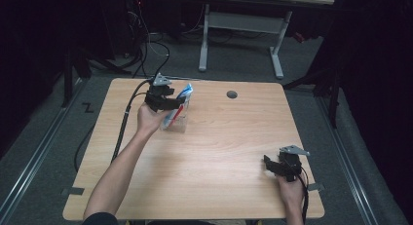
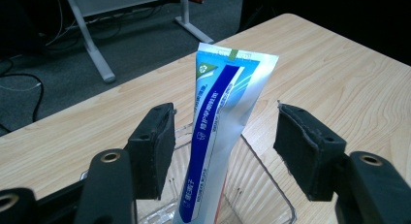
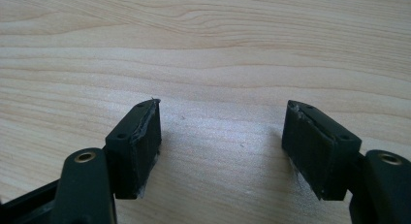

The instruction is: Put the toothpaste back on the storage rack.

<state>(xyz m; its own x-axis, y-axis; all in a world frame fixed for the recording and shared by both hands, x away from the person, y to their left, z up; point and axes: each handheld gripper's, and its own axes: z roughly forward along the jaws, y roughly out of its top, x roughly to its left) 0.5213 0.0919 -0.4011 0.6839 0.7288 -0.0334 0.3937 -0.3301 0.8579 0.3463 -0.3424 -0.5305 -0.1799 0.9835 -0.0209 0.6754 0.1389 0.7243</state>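
A blue and white toothpaste tube (image 2: 215, 127) stands tilted in a clear plastic box (image 2: 257, 185) on the wooden table (image 1: 219, 152). In the high view the tube (image 1: 181, 102) and the box (image 1: 178, 121) sit at the table's far left. My left gripper (image 1: 171, 104) hovers over the box; in its own view this gripper (image 2: 223, 146) is open, with its pads on either side of the tube and apart from it. My right gripper (image 1: 272, 165) rests low near the table's near right corner. In its own view that gripper (image 3: 220, 146) is open over bare wood.
A round grommet hole (image 1: 232, 94) lies in the table near its far edge. A white-legged desk (image 1: 241, 25) stands on the grey floor beyond the table. Cables (image 1: 122, 132) trail off the table's left side.
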